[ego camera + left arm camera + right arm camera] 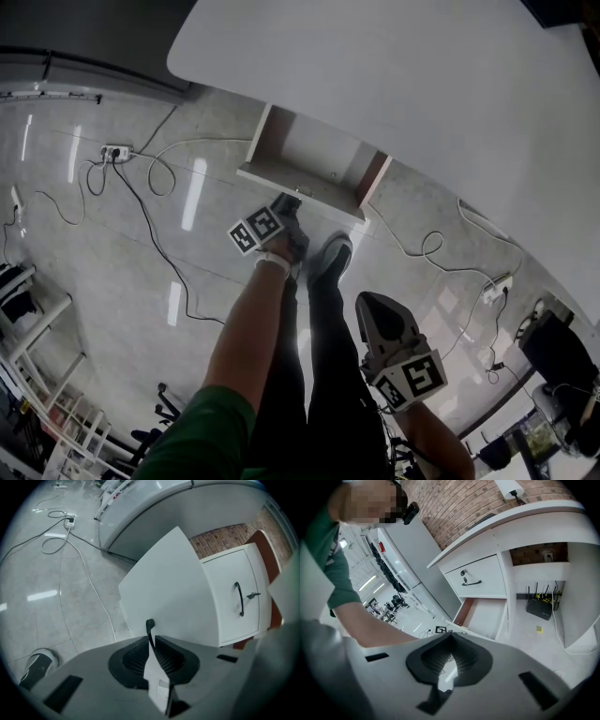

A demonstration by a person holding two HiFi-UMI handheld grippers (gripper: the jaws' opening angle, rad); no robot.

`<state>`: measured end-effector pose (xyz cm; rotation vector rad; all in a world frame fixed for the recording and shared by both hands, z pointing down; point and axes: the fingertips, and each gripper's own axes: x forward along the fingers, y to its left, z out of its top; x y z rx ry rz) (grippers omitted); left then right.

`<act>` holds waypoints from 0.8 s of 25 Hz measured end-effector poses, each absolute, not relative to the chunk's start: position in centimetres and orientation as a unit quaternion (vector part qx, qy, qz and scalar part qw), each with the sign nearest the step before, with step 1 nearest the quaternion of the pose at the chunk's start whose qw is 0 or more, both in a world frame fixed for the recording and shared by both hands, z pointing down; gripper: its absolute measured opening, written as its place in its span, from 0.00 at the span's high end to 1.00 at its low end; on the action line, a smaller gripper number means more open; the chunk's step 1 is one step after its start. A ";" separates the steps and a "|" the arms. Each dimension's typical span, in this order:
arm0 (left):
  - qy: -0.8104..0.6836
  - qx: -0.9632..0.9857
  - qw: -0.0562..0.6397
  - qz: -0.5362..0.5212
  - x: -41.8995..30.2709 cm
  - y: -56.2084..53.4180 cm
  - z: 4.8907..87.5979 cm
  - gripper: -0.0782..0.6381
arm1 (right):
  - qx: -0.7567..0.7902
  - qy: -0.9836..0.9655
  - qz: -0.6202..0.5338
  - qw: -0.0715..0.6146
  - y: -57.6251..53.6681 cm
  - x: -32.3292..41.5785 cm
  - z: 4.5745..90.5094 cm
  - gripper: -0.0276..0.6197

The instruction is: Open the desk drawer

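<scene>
Where the pale tiled floor (112,253) fills the left of the head view, a white power strip (116,150) lies with loose white and black cables (155,173) looped around it. To the right of these, the left hand-held gripper (289,204) reaches down to the front panel of the white desk drawer with a reddish-brown inner side wall (300,185). In the left gripper view its jaws are closed together (151,637) on the thin black drawer handle (149,626), which stands edge-on between the ribbed black pads against the white front panel (164,588).

The drawer stands extended from under the white counter (394,84), and its interior is visible from above. In the right gripper view it is the lower drawer (485,618). The white upper drawer with a black bow handle and a lock (480,576) sits flush above it.

A dark shoe (330,258) rests on the floor just beside the drawer front. Further right, the right hand-held gripper (375,314) hangs well apart from the drawer. Its jaw tips meet (450,641) and nothing is held between them.
</scene>
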<state>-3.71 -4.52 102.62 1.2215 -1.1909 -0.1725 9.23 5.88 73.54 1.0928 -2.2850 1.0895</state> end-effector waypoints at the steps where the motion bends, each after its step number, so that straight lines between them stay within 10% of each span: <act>1: -0.528 0.539 0.652 -0.072 -3.8 -4.5 102.6 0.84 | 0.388 -0.813 0.389 0.193 6.0 9.2 73.6 0.96; 20: -0.611 0.603 0.512 0.019 -19.5 -1.3 80.9 0.78 | 0.378 -0.860 0.304 0.161 -0.6 6.3 60.0 0.96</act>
